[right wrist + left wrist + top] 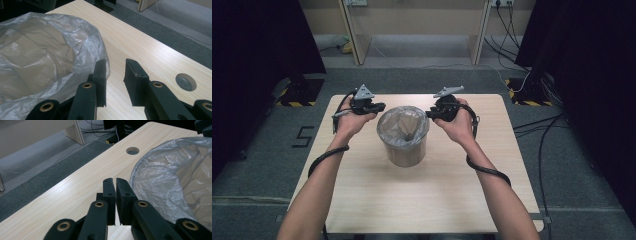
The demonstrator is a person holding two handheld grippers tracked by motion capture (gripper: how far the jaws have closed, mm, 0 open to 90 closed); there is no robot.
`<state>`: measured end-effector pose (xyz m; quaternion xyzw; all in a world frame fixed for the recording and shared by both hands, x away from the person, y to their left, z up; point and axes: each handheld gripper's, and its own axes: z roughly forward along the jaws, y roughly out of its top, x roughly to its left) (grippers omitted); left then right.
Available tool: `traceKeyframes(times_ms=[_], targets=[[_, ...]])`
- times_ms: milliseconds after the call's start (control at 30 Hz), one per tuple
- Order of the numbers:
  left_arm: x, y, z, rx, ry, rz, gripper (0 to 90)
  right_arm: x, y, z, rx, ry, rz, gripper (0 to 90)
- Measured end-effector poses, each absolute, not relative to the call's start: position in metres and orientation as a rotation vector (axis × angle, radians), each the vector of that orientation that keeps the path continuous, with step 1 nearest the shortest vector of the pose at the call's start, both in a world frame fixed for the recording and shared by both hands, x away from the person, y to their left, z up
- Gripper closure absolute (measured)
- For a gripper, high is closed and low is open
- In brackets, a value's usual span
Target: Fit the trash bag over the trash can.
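From the high view, a bin (pixel 403 137) lined with a thin plastic bag (pixel 403 125) stands in the middle of the bench (pixel 432 195), and the person has one pair of tongs on each side of its rim, a placing that looks meant for working the bag's edge from both sides at once. The left tongs (pixel 377 107) and right tongs (pixel 431 114) point inward, forearms angled in, wrists level. In the left gripper view, the left tongs (pixel 115 180) are almost closed, a thin slit between the jaws, nothing in them, just beside the bag (pixel 172 177). In the right gripper view, the right tongs (pixel 115 63) stand partly open with bare bench between the jaws; one jaw lies against the folded-over bag (pixel 55 50), gripping nothing.
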<state>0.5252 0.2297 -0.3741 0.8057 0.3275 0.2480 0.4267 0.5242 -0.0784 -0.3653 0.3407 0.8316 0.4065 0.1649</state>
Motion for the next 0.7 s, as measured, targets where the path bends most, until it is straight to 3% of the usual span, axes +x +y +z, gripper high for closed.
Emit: traceKeyframes(times_ms=[267, 467, 533, 700], targets=[[0.509, 0.229, -0.361, 1.975, 0.779, 0.609, 75.2, 0.521, -0.078, -0.367, 0.954, 2.403, 1.131, 75.1], [0.491, 0.216, -0.349, 1.966, 0.705, 0.589, 64.9, 0.513, -0.081, -0.355, 0.935, 2.365, 1.151, 71.4], [0.489, 0.207, -0.346, 1.987, 0.677, 0.599, 61.9, 0.509, -0.076, -0.346, 0.907, 2.354, 1.192, 66.7], [0.496, 0.190, -0.351, 2.054, 0.684, 0.656, 51.6, 0.505, -0.054, -0.341, 0.903, 2.379, 1.117, 41.4]])
